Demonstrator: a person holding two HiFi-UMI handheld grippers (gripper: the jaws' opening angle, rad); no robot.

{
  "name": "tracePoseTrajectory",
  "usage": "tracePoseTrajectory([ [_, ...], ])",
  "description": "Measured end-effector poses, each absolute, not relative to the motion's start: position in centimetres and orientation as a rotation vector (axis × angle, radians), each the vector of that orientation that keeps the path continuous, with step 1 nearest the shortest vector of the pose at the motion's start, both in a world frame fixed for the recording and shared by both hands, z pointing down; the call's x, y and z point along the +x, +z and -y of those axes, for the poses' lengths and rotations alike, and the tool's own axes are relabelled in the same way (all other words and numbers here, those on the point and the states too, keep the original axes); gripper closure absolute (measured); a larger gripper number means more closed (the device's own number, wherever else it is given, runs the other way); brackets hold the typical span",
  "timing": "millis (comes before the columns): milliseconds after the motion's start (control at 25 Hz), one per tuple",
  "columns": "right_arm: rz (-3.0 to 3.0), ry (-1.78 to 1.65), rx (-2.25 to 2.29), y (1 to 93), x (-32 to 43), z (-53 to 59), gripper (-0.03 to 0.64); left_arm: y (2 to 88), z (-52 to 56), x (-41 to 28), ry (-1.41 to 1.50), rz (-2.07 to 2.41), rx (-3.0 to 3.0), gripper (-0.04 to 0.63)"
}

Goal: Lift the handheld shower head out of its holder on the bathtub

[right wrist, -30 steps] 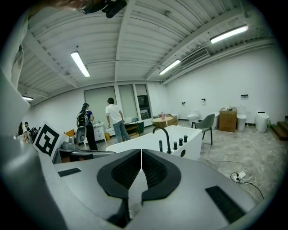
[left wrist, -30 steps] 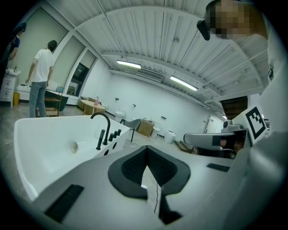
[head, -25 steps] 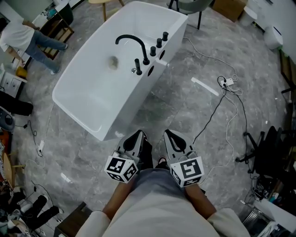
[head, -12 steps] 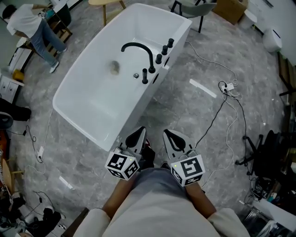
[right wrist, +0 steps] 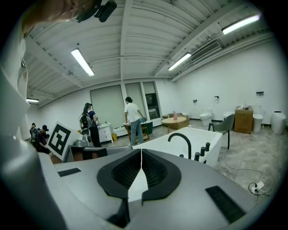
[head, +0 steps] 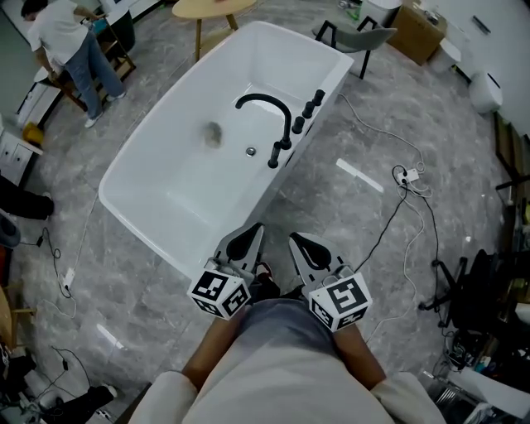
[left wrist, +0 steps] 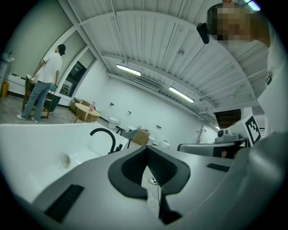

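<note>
The white bathtub lies ahead of me on the grey floor. On its right rim stand a black arched spout and a row of black fittings. The slim black upright handheld shower head sits in its holder at the near end of that row. My left gripper and right gripper hover side by side before the tub's near corner, well short of the fittings. Both are shut and empty. The left gripper sees the spout; the right gripper sees the spout and the fittings.
A person stands at shelving far left. A round wooden table, a chair and a cardboard box stand beyond the tub. Cables with a power strip trail over the floor on the right, near a black office chair.
I have walked closer to the tub with both grippers carried forward. The tub and its fittings now sit lower and further right in the head view. Both jaws stayed shut.
</note>
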State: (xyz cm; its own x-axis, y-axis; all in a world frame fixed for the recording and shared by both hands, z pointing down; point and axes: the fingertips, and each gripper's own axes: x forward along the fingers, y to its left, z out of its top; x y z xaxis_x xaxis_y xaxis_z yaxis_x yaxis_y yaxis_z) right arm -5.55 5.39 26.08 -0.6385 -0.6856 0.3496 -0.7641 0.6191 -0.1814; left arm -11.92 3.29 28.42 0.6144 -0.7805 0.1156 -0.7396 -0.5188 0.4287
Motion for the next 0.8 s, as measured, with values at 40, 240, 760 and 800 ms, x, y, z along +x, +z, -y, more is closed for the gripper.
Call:
tracePoseTrajectory([
  [40, 2.613, 0.480, 1.189, 25.9, -5.8, -5.3, 0.597, 28.5, -3.3, -12.3, -0.133, 1.211, 2.399, 0.589],
  [240, 2.629, 0.497, 1.226, 25.2, -6.5, -5.1, 0.597, 29.0, -3.5, -13.9, -0.157, 1.220, 2.366, 0.589],
  [760, 2.632, 0.472, 1.257, 25.3, -6.4, -2.0, 0.597, 29.4, -0.8, -13.5, -0.159, 1.215, 2.370, 0.589],
  [800, 2.624, 0.460, 1.261, 25.5, -6.3, -1.4, 0.597, 29.5, -0.3, -13.4, -0.155, 1.218, 2.372, 0.589],
])
